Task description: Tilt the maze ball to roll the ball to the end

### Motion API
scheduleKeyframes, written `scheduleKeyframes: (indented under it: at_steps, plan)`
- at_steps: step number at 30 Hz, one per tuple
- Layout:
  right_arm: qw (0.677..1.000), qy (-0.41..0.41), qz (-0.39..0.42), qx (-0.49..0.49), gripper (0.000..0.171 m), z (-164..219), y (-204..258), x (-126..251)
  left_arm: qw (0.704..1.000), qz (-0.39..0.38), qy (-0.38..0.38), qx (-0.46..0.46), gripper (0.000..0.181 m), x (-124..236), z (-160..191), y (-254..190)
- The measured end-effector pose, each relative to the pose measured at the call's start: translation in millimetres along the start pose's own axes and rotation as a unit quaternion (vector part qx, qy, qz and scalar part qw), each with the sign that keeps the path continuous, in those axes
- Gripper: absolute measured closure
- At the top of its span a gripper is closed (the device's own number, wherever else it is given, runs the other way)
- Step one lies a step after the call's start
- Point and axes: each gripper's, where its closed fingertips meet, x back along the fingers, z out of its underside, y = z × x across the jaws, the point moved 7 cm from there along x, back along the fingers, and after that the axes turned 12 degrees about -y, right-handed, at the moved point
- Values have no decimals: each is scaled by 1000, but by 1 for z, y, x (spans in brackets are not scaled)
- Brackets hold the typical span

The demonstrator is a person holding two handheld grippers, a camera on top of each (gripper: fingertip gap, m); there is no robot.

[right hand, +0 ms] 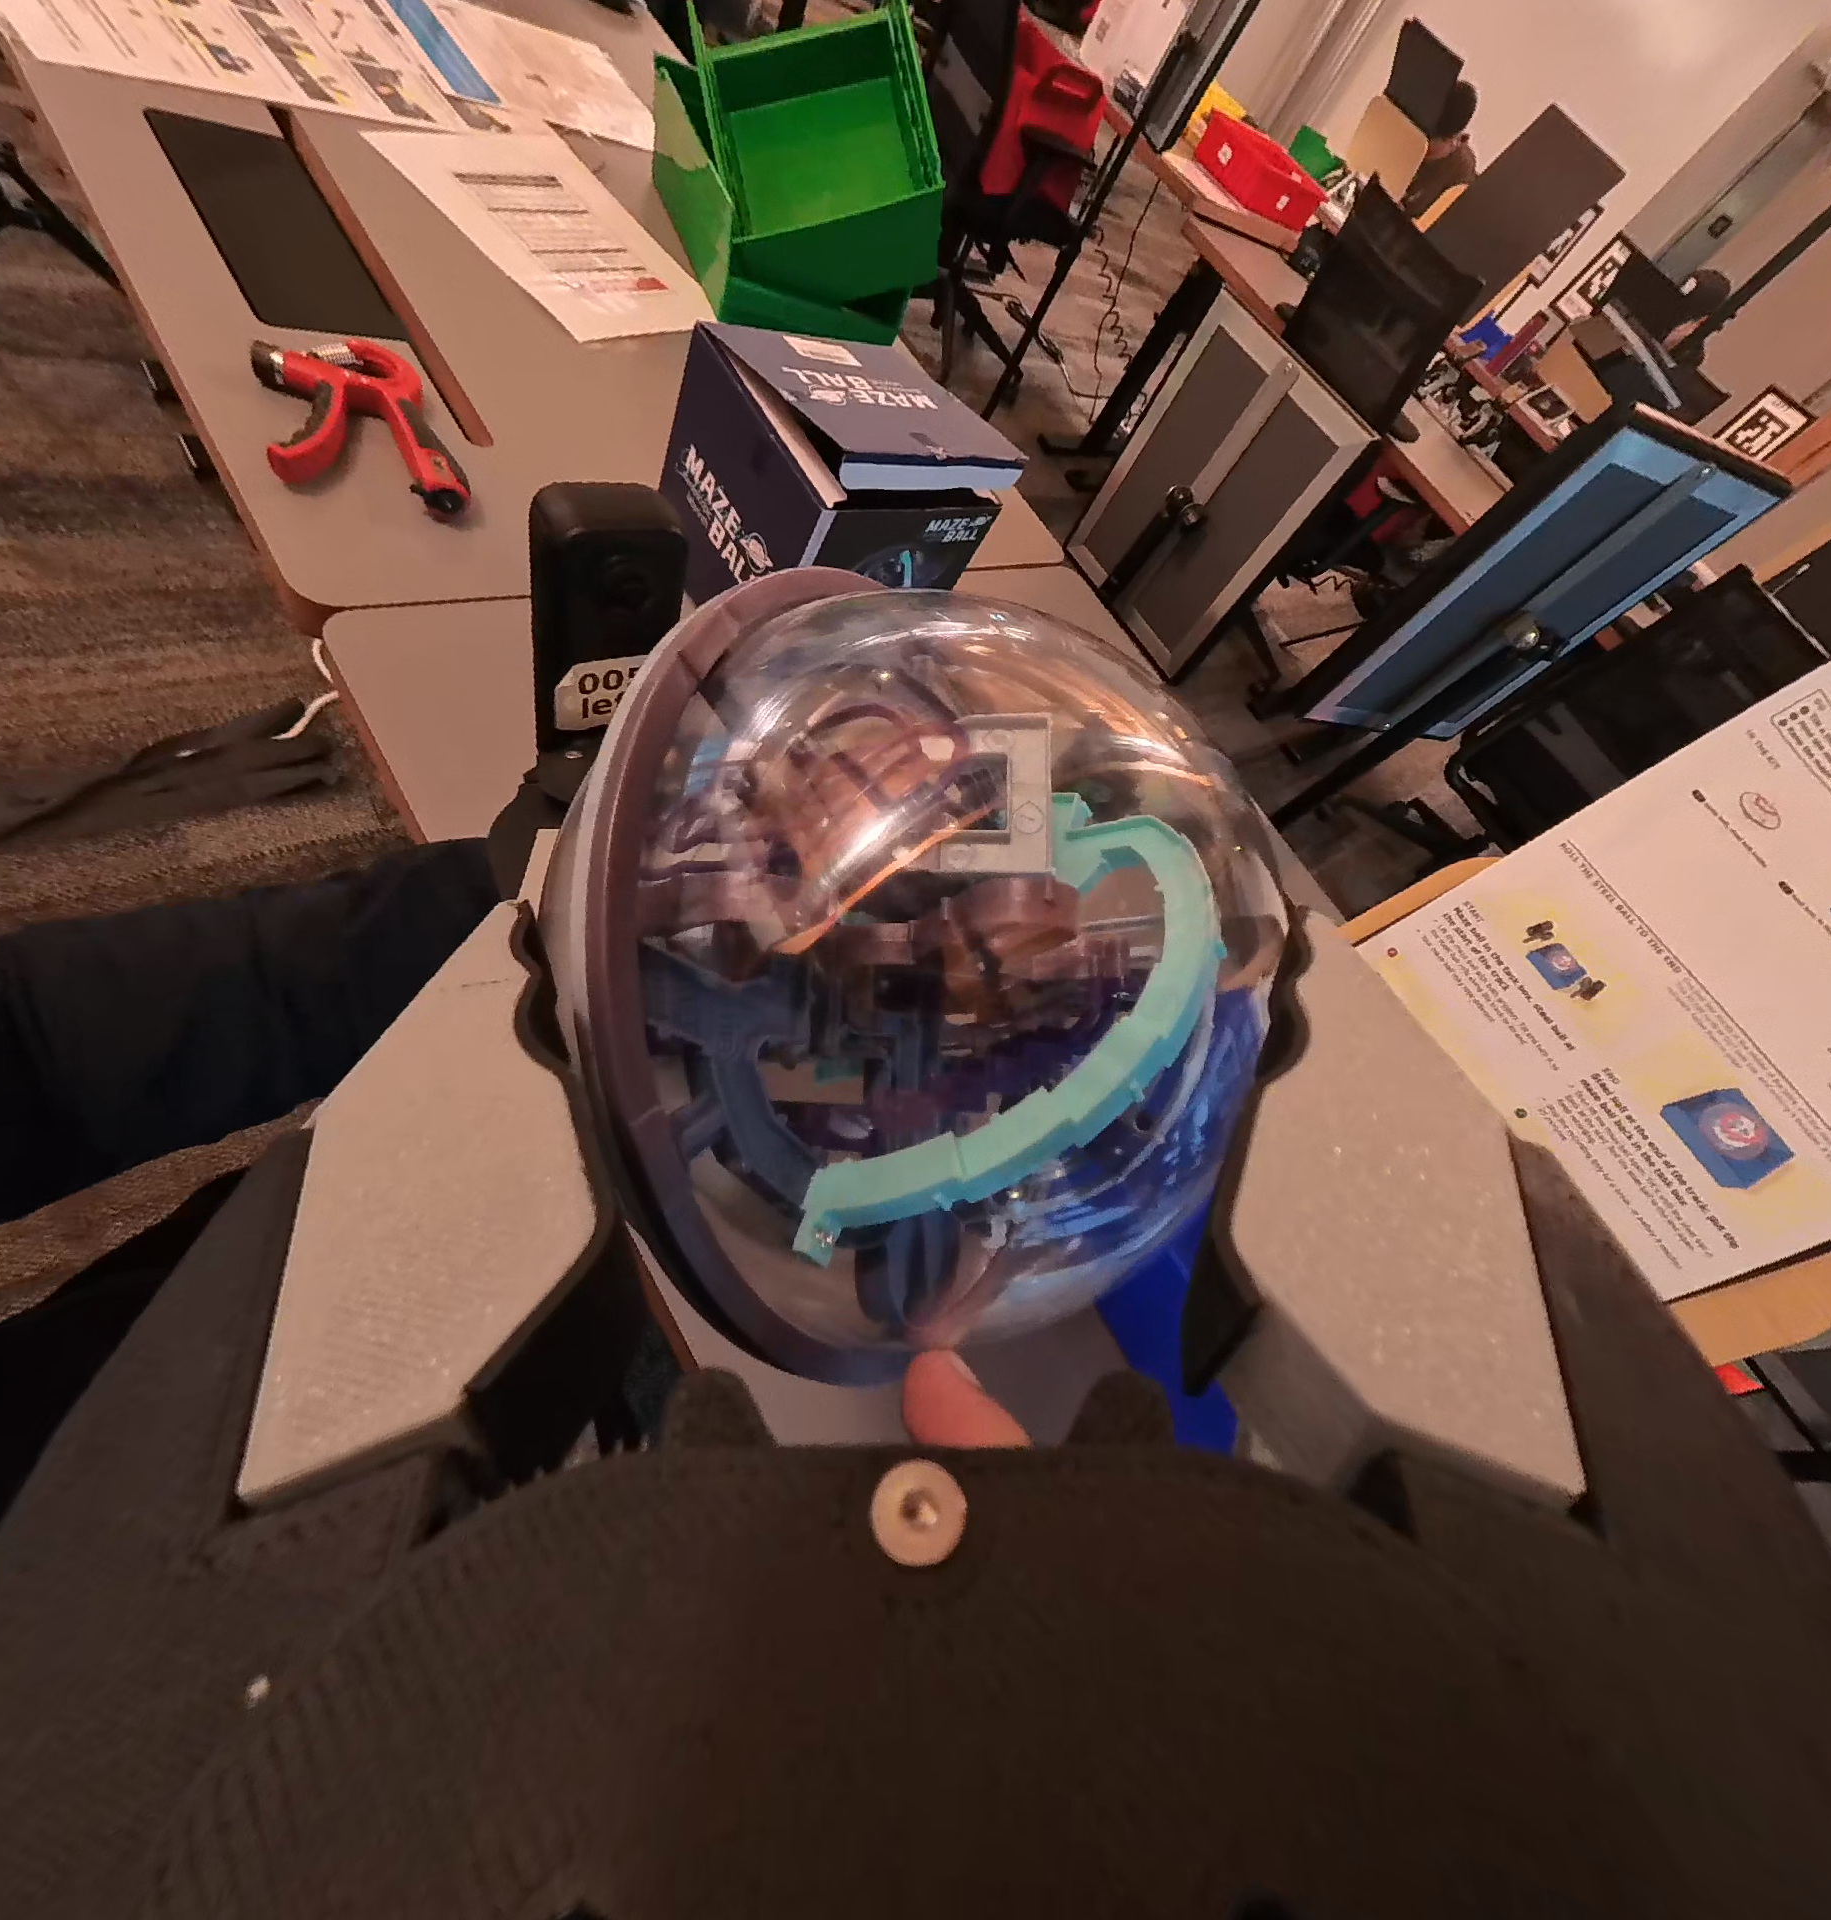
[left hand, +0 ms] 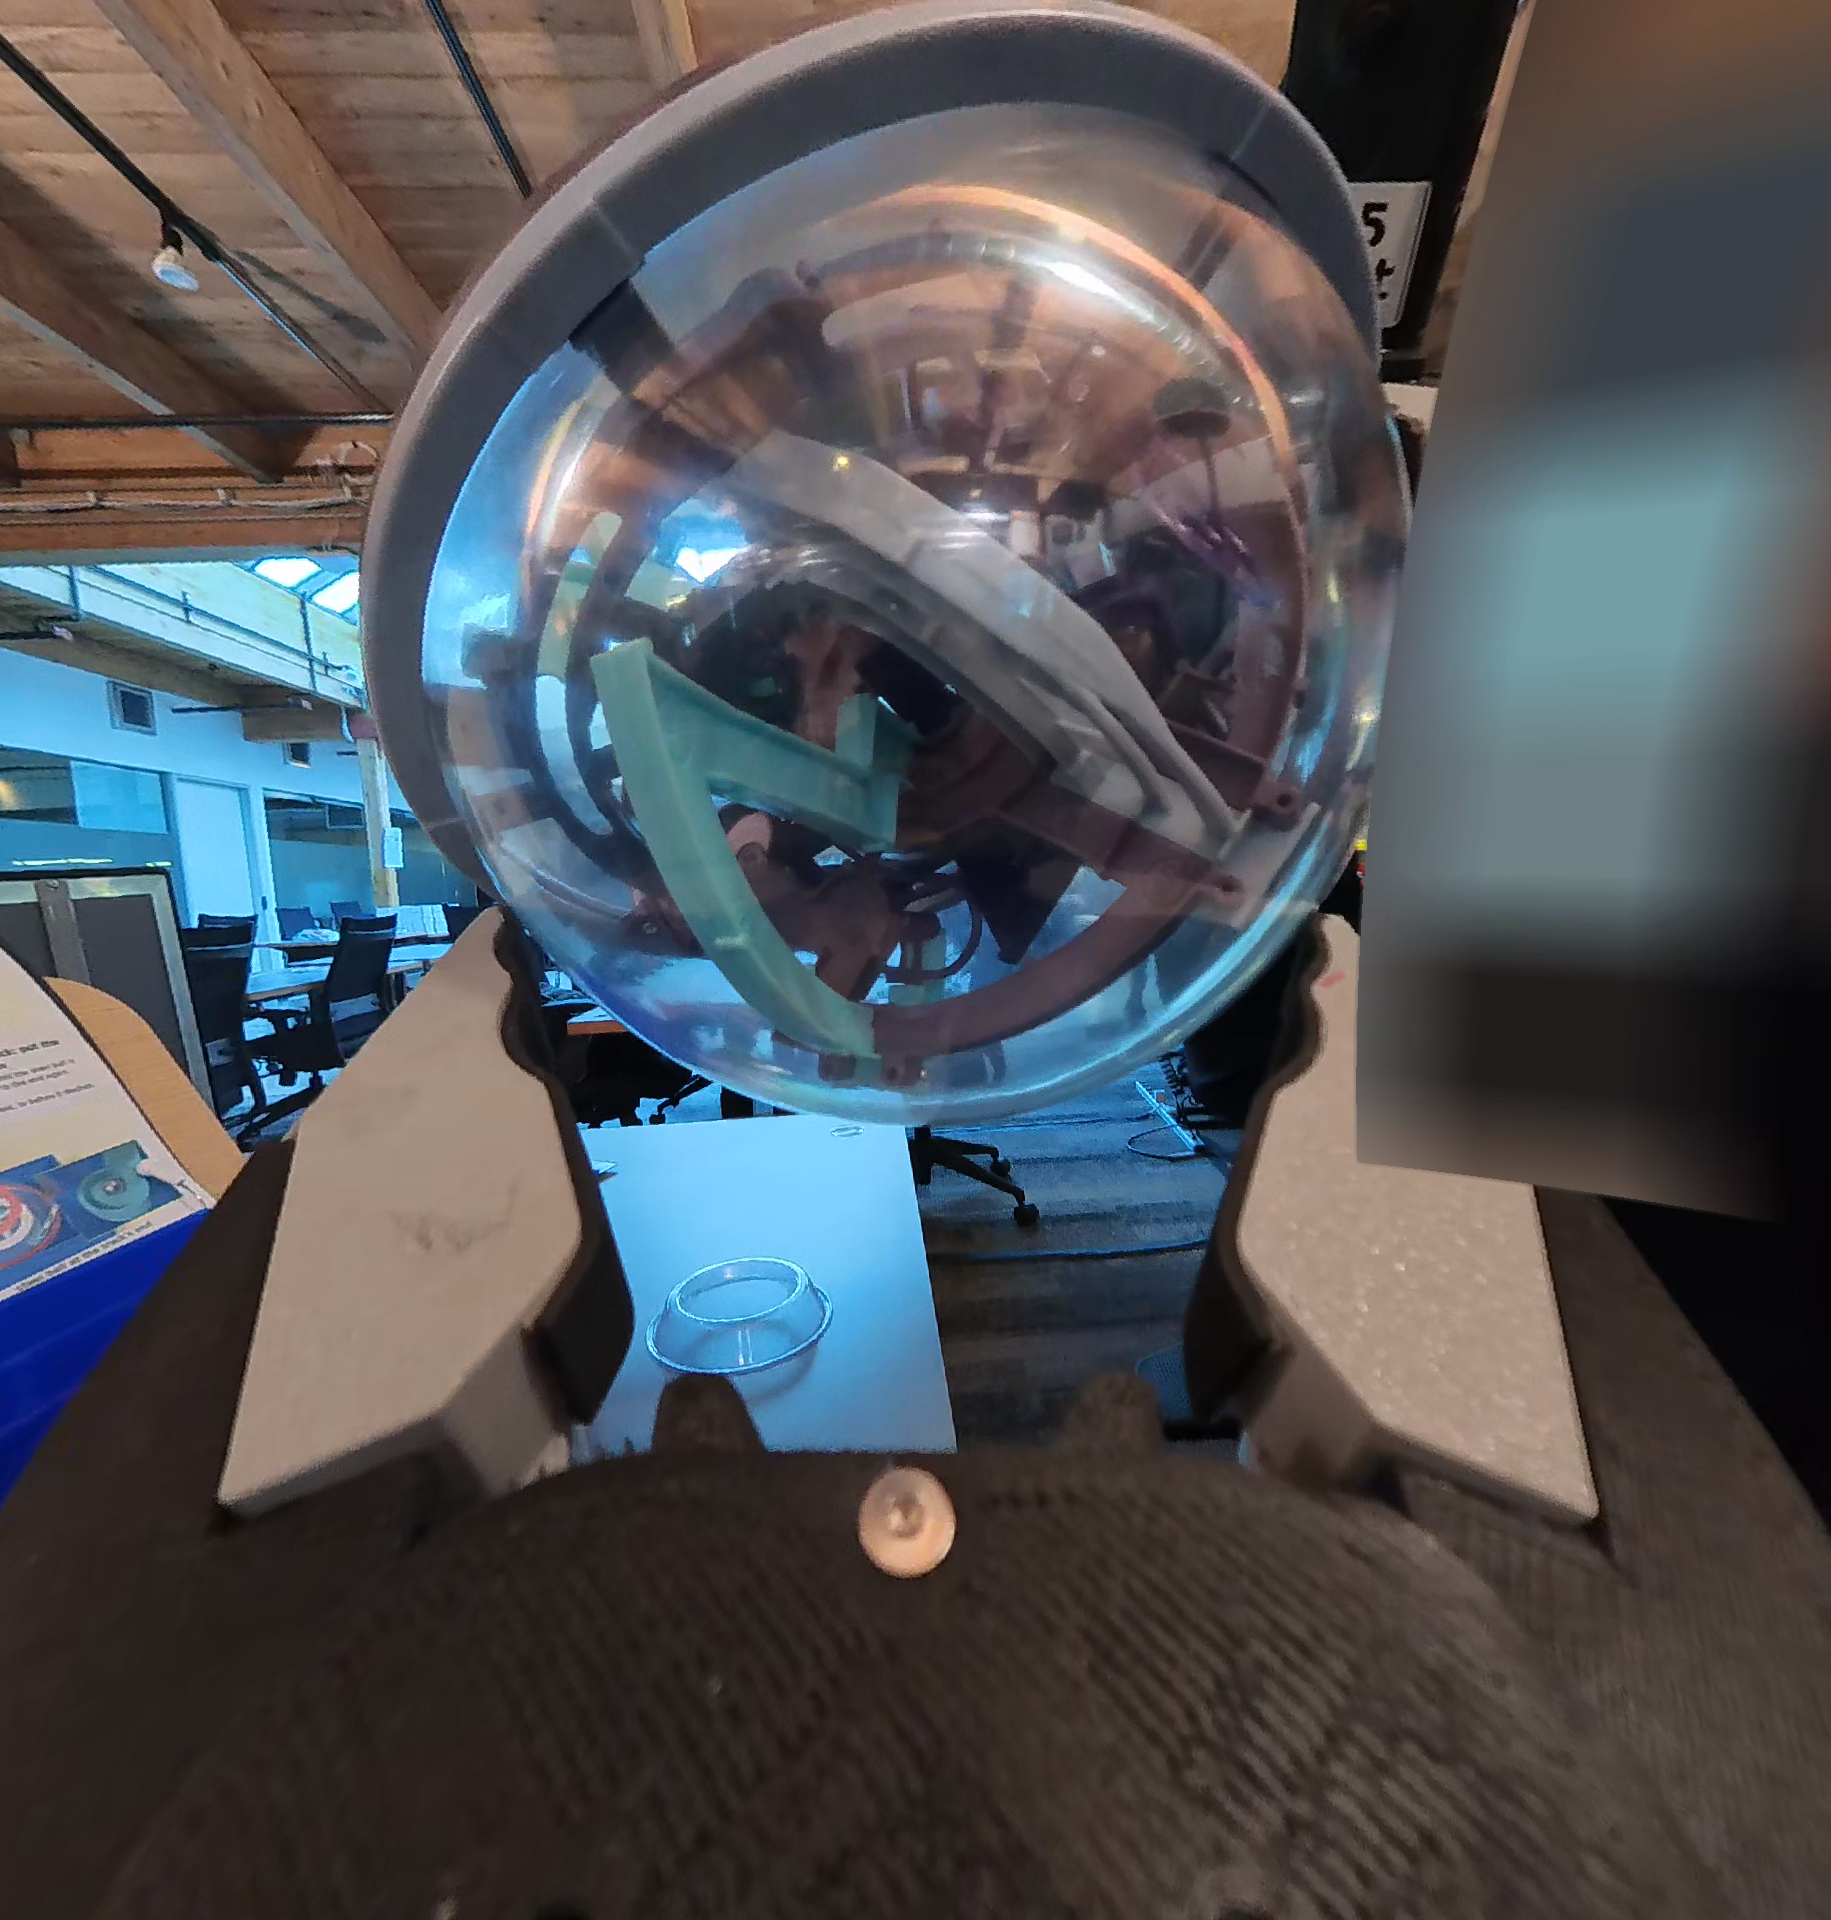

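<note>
The maze ball (left hand: 890, 582) is a clear sphere with a grey ring around its middle and teal, brown and grey tracks inside. It is held up in the air, tilted. My left gripper (left hand: 911, 977) is shut on its lower part, one finger on each side. In the right wrist view the maze ball (right hand: 890, 987) fills the centre and my right gripper (right hand: 916, 987) is shut on its sides. The left gripper's black camera body (right hand: 604, 592) shows behind the sphere. I cannot make out the small ball inside.
A clear plastic ring stand (left hand: 739, 1314) lies on the white table (left hand: 869, 1392) below. A dark blue maze ball box (right hand: 828, 468), a green crate (right hand: 817, 177), a red hand tool (right hand: 360, 416) and an instruction sheet (right hand: 1669, 987) are around. A thumb (right hand: 952, 1397) touches the sphere's underside.
</note>
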Motion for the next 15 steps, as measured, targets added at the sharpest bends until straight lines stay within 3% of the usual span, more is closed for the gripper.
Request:
scheduleKeyframes:
  at_steps: [15]
  plan:
    - [1000, -9, 1, 8, 40, -1, 5, 8, 1000, 9, 5, -4, 43, -3, 0, -5]
